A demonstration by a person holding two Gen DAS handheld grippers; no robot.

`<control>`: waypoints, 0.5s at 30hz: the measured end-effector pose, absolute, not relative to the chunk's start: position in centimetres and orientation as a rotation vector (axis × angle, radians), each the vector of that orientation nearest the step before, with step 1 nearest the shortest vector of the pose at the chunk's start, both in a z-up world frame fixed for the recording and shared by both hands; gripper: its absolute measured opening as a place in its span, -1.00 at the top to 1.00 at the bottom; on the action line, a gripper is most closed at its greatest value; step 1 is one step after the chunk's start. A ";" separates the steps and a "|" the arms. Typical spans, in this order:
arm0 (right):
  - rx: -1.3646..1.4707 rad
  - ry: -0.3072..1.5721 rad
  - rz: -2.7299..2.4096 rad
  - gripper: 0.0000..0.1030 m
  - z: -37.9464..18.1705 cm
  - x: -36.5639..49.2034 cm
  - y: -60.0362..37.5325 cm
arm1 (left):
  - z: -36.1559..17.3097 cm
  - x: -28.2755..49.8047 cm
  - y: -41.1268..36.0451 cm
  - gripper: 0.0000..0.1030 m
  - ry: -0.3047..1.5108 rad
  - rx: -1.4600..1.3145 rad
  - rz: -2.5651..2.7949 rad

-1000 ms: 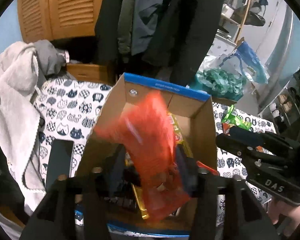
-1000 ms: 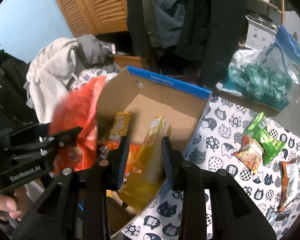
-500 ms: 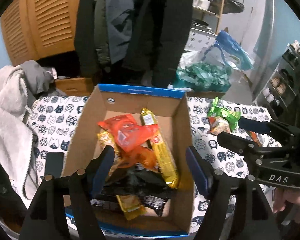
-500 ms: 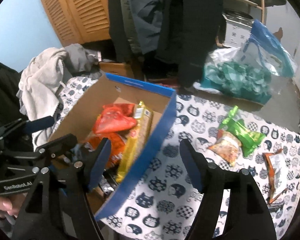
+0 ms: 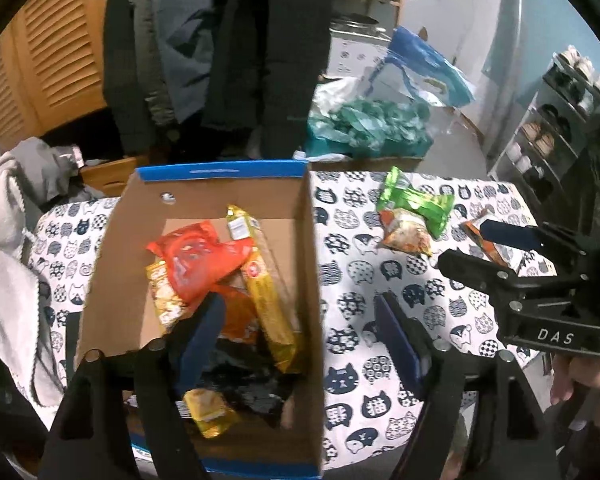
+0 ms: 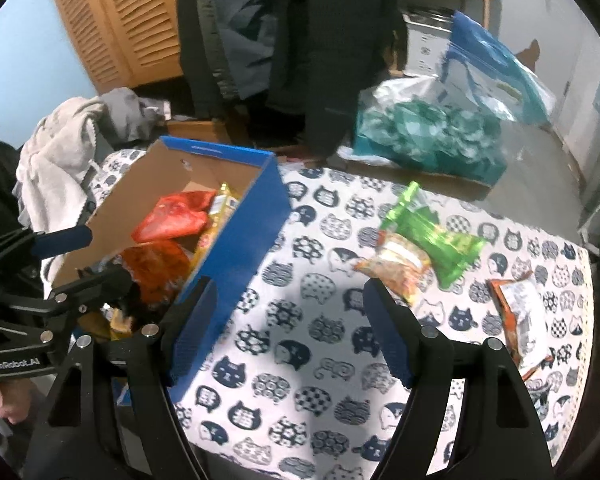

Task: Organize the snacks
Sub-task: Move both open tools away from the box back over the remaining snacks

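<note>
A cardboard box with a blue rim (image 5: 220,170) (image 6: 236,240) stands on the cat-print tablecloth (image 6: 300,340) and holds several snack packets. Among them are a red packet (image 5: 196,256) (image 6: 172,216) and a long yellow one (image 5: 268,300). My left gripper (image 5: 300,312) hangs over the box's right wall, jaws opening, nothing between them. My right gripper (image 6: 290,292) hovers over bare cloth right of the box, jaws also opening and empty. Loose on the cloth lie a green packet (image 6: 432,232) (image 5: 414,202), a beige-orange packet (image 6: 396,264) (image 5: 404,234) and an orange-white packet (image 6: 524,312).
A clear bag of teal items (image 6: 428,140) sits behind the table. Grey clothes (image 6: 60,148) are heaped at the left and dark coats (image 5: 240,52) hang at the back. A shelf rack (image 5: 552,120) stands to the right. A hand (image 5: 592,384) holds the other gripper.
A second ago the left gripper held the red packet and the right the yellow one over the box. Both packets now lie in the box; both grippers have opened and moved right.
</note>
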State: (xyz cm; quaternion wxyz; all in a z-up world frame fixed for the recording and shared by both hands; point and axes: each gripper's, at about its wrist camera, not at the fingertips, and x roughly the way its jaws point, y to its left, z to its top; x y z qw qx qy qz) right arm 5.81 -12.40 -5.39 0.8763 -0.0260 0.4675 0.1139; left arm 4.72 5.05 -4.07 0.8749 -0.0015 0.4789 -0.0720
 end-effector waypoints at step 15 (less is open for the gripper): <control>0.007 1.017 0.103 -0.49 -7.1 3.8 -21.8 | -5.8 5.3 -2.6 -0.56 1.079 0.097 -0.239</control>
